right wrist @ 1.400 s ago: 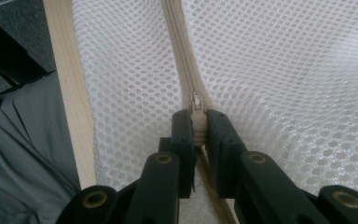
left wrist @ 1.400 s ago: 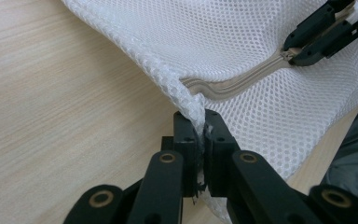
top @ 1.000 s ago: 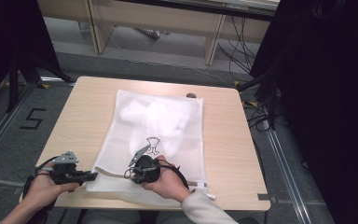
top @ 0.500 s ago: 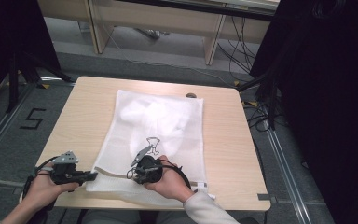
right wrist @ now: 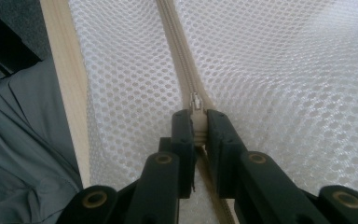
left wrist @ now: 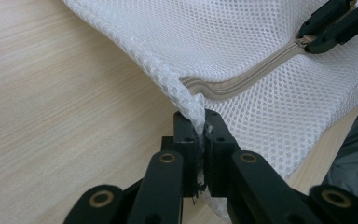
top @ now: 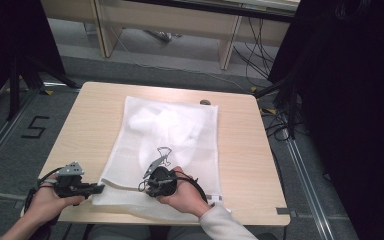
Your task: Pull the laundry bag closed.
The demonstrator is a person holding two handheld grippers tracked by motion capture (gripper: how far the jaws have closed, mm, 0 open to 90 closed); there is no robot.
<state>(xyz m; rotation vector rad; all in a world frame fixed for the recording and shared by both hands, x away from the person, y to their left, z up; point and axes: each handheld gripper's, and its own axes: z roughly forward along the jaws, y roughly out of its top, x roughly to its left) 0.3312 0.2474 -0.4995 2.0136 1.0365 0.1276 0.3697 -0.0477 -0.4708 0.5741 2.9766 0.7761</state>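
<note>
Work in hand: running the zip along the near edge of a white mesh laundry bag [top: 172,135].
Bag: lies flat on the desk [top: 80,125], reaching from near the far edge to the near edge, a little right of the middle; something white and soft shows through the mesh in its far half.
Left gripper [left wrist: 200,135]: jaws together, clamped on the bag's near-left corner, just where the zip tape ends; it sits at the desk's near-left corner in the high view [top: 97,188].
Right gripper [right wrist: 196,123]: jaws together, pinching the zip pull [right wrist: 196,103]; it sits over the bag's near edge, about halfway along [top: 145,187].
Zip [left wrist: 242,79]: the beige tape runs between the two grippers, slightly arched off the desk; whether the teeth here are meshed or parted I cannot tell.
Step, as judged: the slider is mid-travel, corner anchored, pull gripped.
Next move calls for: keeping the left grip firm so the tape stays taut, and drawing the pull straight along the tape line, low to the desk, so the mesh doesn't bunch or catch in the slider.
</note>
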